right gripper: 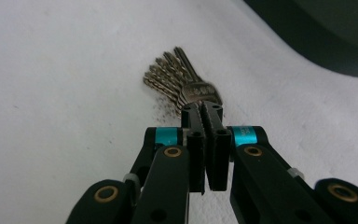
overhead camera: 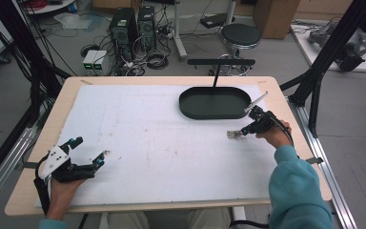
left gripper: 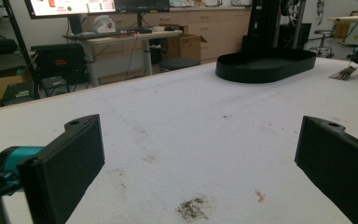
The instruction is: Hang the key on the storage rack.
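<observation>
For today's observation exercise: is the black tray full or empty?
Empty: the high view shows the black tray's bare floor; the keys lie outside it.

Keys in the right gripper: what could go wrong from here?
1. The right gripper pinches the bunch of keys only at the heads, so the fanned blades could swing or slip out.
2. The black tray sits close by; the dangling keys might catch its rim if carried low.
</observation>
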### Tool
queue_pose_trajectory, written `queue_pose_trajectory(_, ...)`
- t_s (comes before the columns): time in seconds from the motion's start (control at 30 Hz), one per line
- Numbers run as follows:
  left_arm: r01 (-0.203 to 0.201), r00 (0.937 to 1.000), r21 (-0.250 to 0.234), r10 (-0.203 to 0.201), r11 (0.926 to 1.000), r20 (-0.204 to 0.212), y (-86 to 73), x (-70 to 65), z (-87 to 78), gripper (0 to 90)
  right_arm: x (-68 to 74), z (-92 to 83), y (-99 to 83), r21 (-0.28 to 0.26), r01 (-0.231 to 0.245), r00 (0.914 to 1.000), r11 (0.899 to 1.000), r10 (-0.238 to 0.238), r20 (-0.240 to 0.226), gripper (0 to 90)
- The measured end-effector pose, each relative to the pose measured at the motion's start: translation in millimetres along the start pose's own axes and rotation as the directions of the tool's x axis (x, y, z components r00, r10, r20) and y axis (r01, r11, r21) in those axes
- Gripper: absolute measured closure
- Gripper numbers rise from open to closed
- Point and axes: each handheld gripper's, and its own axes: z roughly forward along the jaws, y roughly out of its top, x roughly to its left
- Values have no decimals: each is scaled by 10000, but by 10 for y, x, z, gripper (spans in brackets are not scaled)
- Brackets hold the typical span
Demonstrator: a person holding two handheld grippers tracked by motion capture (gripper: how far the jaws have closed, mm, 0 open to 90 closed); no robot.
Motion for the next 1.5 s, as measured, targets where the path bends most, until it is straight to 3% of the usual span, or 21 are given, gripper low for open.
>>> queue_pose_trajectory(0.2,1,10000,-9,-1,10000,-13,-1,-2,1,17,10,-156,24,-1219,-309,9987,9921,258,-430,892)
queue_pose_trajectory(0.4,17,10000,-12,-17,10000,-5,0,0,0,17,22,-323,125,-1891,-220,9990,9817,141,-426,892)
queue_pose_trajectory(0.47,31,10000,-16,-31,10000,1,-1,-1,1,17,14,-421,179,-2309,-280,9988,9726,181,-448,892)
queue_pose_trajectory(0.5,24,10000,-25,-24,10000,-11,-1,0,1,17,4,-498,226,-2674,-343,9985,9630,215,-505,892)
queue_pose_trajectory(0.57,35,10000,-20,-35,10000,1,-1,1,1,17,2,-546,257,-2837,-369,9985,9582,236,-501,892)
queue_pose_trajectory(0.6,27,10000,-12,-27,10000,-1,-1,3,0,17,-6,-635,326,-3190,-347,9985,9471,193,-513,891)
queue_pose_trajectory(0.63,37,10000,1,-37,10000,5,0,4,-1,17,-6,-635,326,-3190,-347,9985,9471,193,-513,891)
queue_pose_trajectory(1.0,37,10000,-8,-37,10000,1,-1,5,-2,17,-28,-1021,840,-4323,-108,9994,9017,-43,-339,891)
queue_pose_trajectory(1.3,57,10000,-17,-57,10000,10,-1,7,0,17,-16,-1050,1238,-4549,193,9994,8903,-302,-167,891)
queue_pose_trajectory(1.33,50,10000,-16,-50,10000,16,-1,6,-2,17,-19,-1044,1285,-4469,200,9994,8944,-310,-173,891)
queue_pose_trajectory(1.5,30,10000,-11,-30,10000,20,0,3,-1,17,-17,-992,1472,-4446,183,9997,8955,-243,-78,891)
